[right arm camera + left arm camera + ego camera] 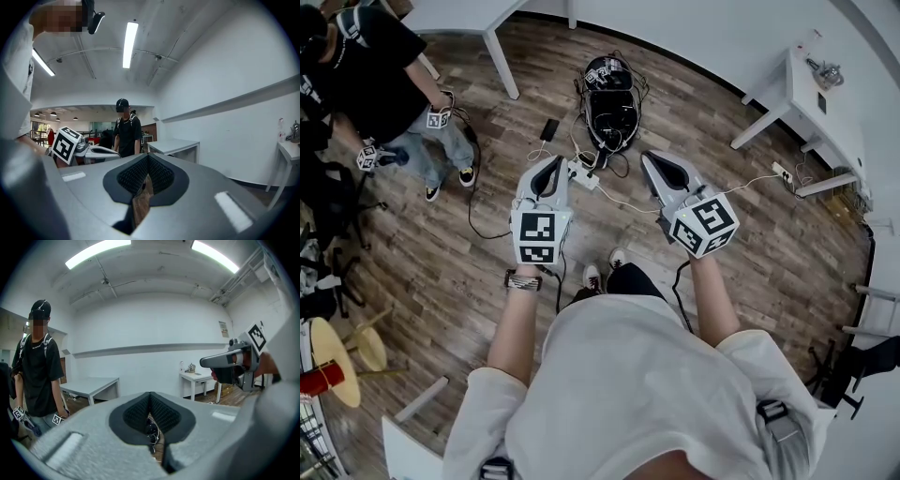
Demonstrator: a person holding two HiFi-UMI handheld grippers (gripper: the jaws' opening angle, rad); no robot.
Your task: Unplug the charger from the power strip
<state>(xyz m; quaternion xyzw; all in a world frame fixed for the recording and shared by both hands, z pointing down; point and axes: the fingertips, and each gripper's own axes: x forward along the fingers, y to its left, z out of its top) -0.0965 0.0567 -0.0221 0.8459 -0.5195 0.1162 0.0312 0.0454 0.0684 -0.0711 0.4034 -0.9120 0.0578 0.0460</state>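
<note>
A white power strip (582, 174) lies on the wood floor ahead of my feet, with small plugs and thin white cables on it; which one is the charger I cannot tell. My left gripper (551, 169) hangs in the air over the strip's left side, jaws shut and empty. To the strip's right my right gripper (655, 163) is held up the same way, also shut with nothing in it. In the left gripper view the left gripper (150, 398) has its pads together, and cables show through the slit below. The right gripper (148, 161) likewise has its pads together.
A black bag-like bundle (610, 101) with tangled cables sits just beyond the strip, and a dark phone (548, 128) lies to its left. A person (370, 80) with marker-cube grippers stands at the far left. White tables (802, 89) stand at the right and the far side.
</note>
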